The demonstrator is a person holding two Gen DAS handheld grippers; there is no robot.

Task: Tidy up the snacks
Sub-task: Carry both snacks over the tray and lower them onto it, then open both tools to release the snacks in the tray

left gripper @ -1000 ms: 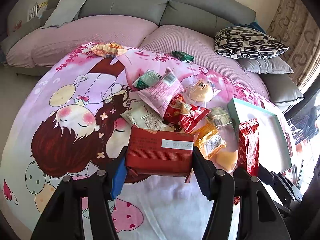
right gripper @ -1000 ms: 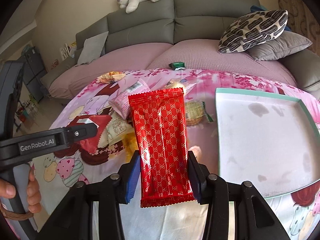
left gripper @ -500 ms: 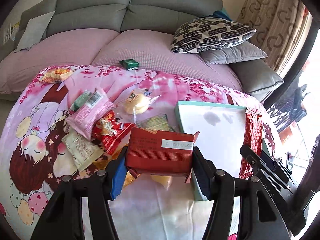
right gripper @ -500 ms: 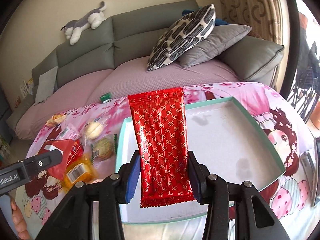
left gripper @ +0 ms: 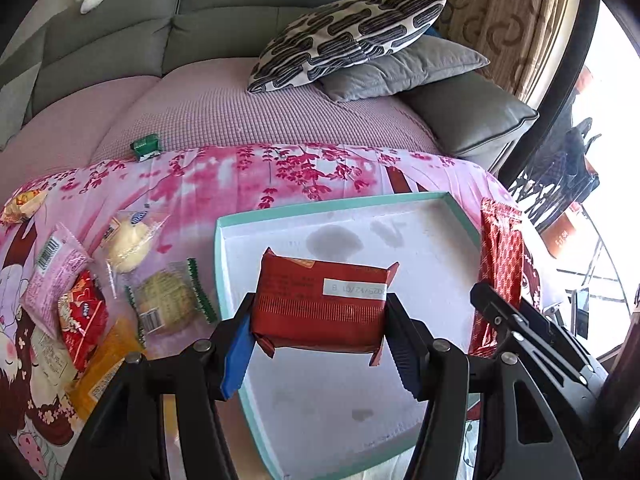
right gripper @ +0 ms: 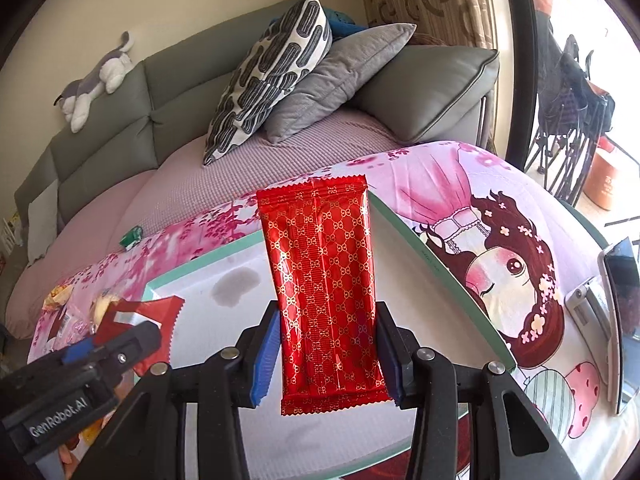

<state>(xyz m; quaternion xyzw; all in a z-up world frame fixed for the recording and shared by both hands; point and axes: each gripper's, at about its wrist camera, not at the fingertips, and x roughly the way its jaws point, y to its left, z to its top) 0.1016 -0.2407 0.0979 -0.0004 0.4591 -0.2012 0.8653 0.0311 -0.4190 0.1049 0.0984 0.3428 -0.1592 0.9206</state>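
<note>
My left gripper (left gripper: 318, 336) is shut on a dark red rectangular snack pack (left gripper: 320, 306) and holds it above the white tray with a teal rim (left gripper: 224, 256). My right gripper (right gripper: 326, 354) is shut on a long shiny red patterned packet (right gripper: 324, 280), held upright over the tray (right gripper: 436, 268). The patterned packet also shows at the tray's right edge in the left wrist view (left gripper: 500, 268). The left gripper and its red pack show at lower left in the right wrist view (right gripper: 120, 344).
Several loose snacks lie left of the tray on the pink cartoon cloth (left gripper: 280, 172): a pale bun (left gripper: 128, 240), a round cookie (left gripper: 164, 300), a pink pack (left gripper: 52, 272), a red pack (left gripper: 82, 320). A green pack (left gripper: 146, 146) lies on the sofa. A phone (right gripper: 620, 300) lies right.
Both grippers have swung right with their packs, from over the snack pile to over the tray. The tray now fills the middle of both views.
</note>
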